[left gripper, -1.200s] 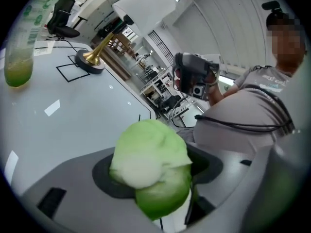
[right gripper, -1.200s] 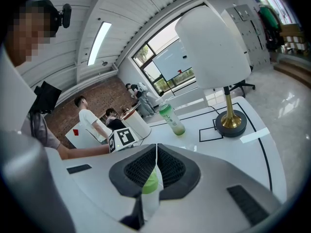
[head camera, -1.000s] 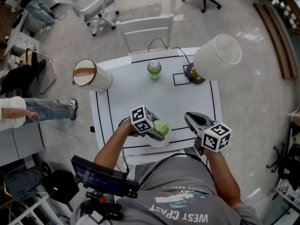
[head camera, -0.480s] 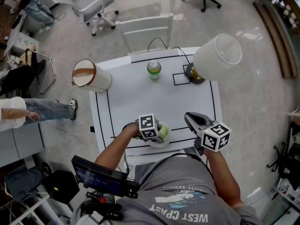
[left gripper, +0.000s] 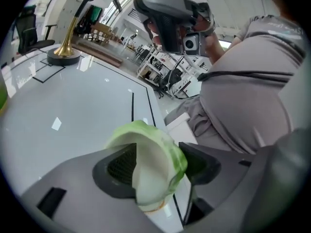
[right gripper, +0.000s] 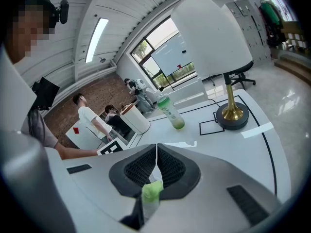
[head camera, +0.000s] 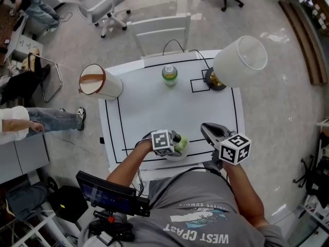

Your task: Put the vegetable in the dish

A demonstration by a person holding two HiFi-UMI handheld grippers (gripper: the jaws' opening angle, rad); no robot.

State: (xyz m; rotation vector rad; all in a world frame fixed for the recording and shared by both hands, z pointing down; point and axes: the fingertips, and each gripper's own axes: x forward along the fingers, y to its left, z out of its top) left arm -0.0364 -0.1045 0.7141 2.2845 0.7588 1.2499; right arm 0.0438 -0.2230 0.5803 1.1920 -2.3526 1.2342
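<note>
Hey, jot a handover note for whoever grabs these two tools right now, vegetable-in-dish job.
Left tool: gripping the vegetable, which sits between its jaws; they have just been opening. It is low over the white dish.
Right tool: shut, off to the dish's right.
Done: vegetable is at the dish.
Left: finish letting go, then lift the left tool clear.

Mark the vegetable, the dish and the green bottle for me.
vegetable point(left gripper: 153, 161), left gripper view, its pale leafy middle.
dish point(head camera: 174, 158), head view, its near rim.
green bottle point(head camera: 169, 74), head view, its top.
</note>
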